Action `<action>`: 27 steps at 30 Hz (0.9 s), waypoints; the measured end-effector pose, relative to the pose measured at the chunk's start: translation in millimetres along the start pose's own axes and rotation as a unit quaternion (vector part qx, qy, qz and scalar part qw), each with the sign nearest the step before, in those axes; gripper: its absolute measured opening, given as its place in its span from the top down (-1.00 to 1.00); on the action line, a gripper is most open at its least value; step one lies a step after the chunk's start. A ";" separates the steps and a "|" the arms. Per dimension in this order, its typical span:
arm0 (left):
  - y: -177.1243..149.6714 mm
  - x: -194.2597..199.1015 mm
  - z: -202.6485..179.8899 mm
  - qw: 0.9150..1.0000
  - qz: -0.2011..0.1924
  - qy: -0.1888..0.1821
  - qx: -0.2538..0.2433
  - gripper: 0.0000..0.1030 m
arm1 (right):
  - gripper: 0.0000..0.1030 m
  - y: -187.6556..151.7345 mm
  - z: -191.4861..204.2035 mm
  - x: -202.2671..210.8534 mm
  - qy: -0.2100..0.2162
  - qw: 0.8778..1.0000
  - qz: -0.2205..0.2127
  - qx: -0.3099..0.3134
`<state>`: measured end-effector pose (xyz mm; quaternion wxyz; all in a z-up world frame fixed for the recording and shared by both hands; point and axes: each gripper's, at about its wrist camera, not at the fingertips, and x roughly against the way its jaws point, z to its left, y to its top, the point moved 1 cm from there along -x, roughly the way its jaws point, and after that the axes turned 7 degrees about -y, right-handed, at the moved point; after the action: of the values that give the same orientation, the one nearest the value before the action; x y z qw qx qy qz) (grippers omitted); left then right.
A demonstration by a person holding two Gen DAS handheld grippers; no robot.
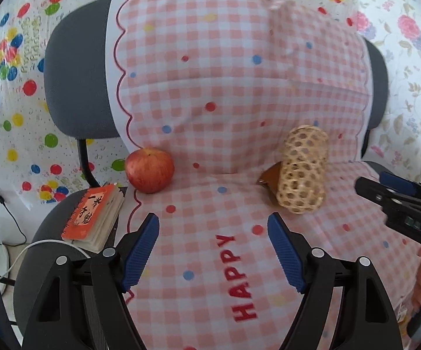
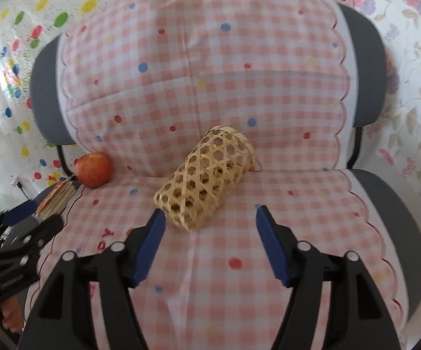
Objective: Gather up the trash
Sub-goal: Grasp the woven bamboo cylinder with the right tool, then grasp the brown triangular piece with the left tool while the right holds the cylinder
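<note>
A woven bamboo basket (image 2: pixel 206 179) lies on its side on the pink checked seat cushion (image 2: pixel 239 262) of an office chair. In the left wrist view the basket (image 1: pixel 303 170) has a brown scrap of wrapper (image 1: pixel 270 179) tucked against its left side. My right gripper (image 2: pixel 210 211) is open just in front of the basket's near end, with nothing between its fingers. My left gripper (image 1: pixel 212 218) is open too, over bare cushion between the apple and the basket. The right gripper (image 1: pixel 396 201) also shows at the right edge of the left wrist view.
A red apple (image 1: pixel 149 170) rests against the backrest at the seat's left. An orange notebook (image 1: pixel 93 215) lies on the seat edge beside it. A white cable (image 1: pixel 35 248) runs below it. Patterned sheets (image 1: pixel 12 58) hang behind the grey chair back (image 1: pixel 76 87).
</note>
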<state>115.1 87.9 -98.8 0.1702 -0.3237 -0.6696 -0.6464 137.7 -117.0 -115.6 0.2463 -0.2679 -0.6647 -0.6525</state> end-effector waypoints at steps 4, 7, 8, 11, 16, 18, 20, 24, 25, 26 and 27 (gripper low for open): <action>0.0 -12.6 8.3 1.000 0.005 0.003 0.003 -0.51 | -0.49 13.3 12.3 -37.5 -0.005 1.000 0.019 -0.019; -1.8 -17.6 11.6 1.000 0.005 0.003 0.006 -0.63 | -0.59 22.6 17.7 -59.6 -0.010 0.999 0.034 -0.041; -2.5 -19.6 12.6 1.000 0.008 0.003 0.007 -0.63 | -0.59 26.2 18.2 -66.5 -0.019 0.998 0.036 -0.051; -3.1 -24.2 15.6 1.000 0.012 0.003 0.008 -0.64 | -0.62 31.1 19.4 -79.8 -0.043 0.996 0.049 -0.061; -4.2 -26.3 14.4 1.000 0.015 0.003 0.007 -0.64 | -0.66 29.4 17.4 -95.8 -0.033 0.992 0.076 -0.092; -5.7 -26.0 12.5 1.000 0.017 0.005 0.004 -0.64 | -0.66 27.6 13.3 -100.7 -0.014 0.990 0.090 -0.112; -6.6 -25.8 10.2 1.000 0.019 0.007 0.001 -0.64 | -0.54 26.4 11.8 -99.1 0.005 0.989 0.095 -0.116; -8.0 -25.4 2.0 1.000 0.022 0.006 -0.011 -0.65 | -0.47 25.9 12.7 -73.1 -0.003 0.995 0.073 -0.064; -8.1 -26.0 -1.9 1.000 0.024 0.003 -0.015 -0.65 | -0.46 25.1 9.2 -61.2 -0.003 0.997 0.061 -0.051; -8.0 -27.2 -6.5 0.999 0.025 -0.001 -0.020 -0.65 | -0.46 24.2 5.9 -53.0 -0.004 0.998 0.053 -0.044; -7.8 -28.8 -9.9 0.999 0.026 -0.004 -0.023 -0.65 | -0.45 23.5 0.0 -43.2 -0.008 0.998 0.043 -0.038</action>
<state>129.2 72.4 -122.2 0.1765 -0.3475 -0.6468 -0.6555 185.4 -118.4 -127.6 0.2579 -0.3106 -0.6293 -0.6640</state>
